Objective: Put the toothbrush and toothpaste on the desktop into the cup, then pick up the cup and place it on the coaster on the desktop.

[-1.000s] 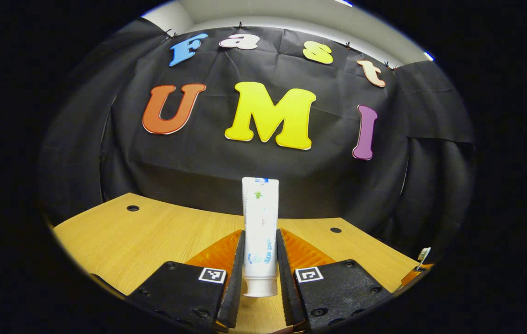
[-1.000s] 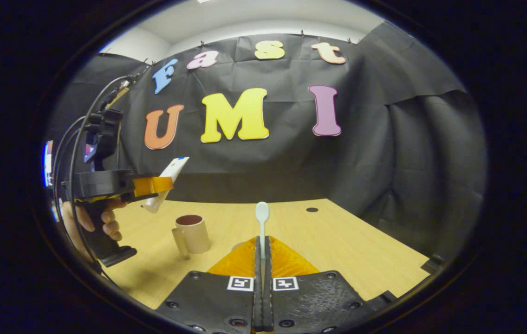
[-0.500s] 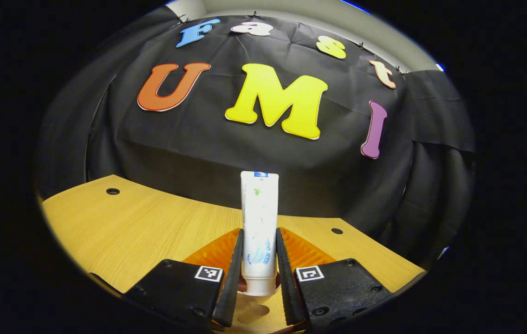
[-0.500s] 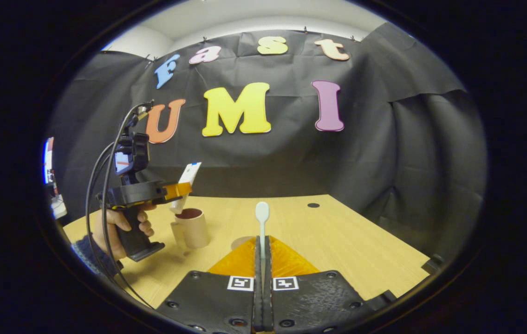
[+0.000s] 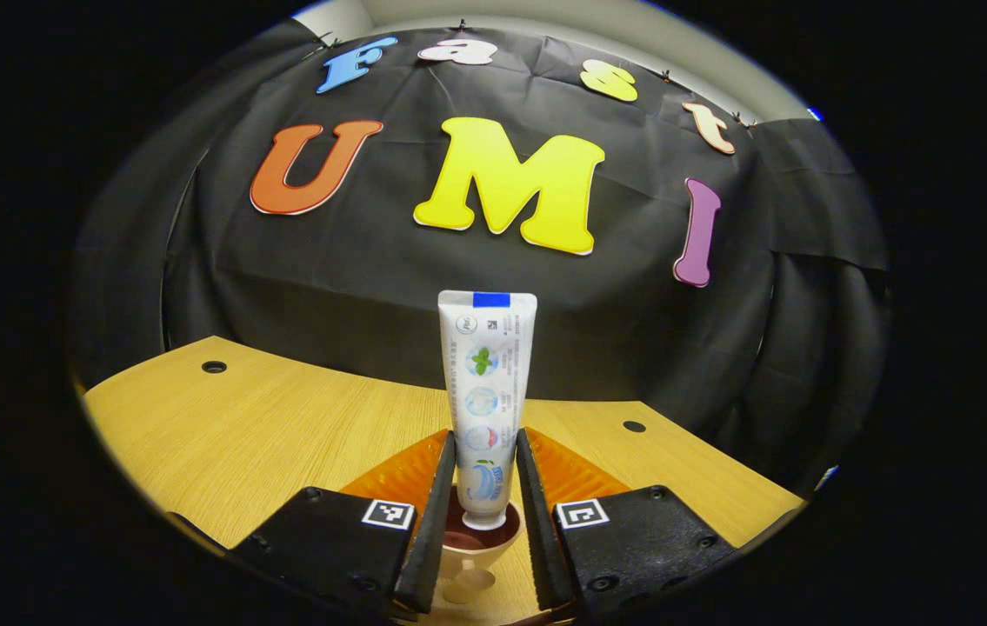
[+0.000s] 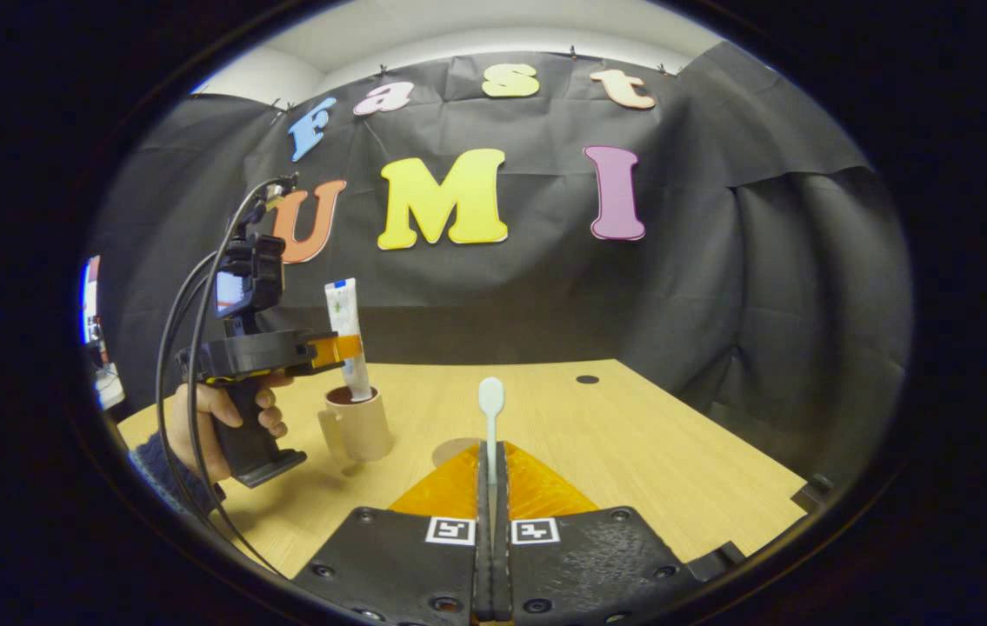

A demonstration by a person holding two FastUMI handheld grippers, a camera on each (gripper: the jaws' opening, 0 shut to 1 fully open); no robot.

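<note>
Lowering the toothpaste cap-first into the cup at my left gripper's six o'clock, I pinched the tube between its fingers while my right gripper clamped the toothbrush; releasing the tube looked next.

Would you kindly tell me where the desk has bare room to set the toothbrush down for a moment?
Bare wood lies right of the cup, out to the hole near the black cloth. It is crowded at the cup: the toothpaste stands in it between the left gripper fingers, the coaster just beside.
</note>
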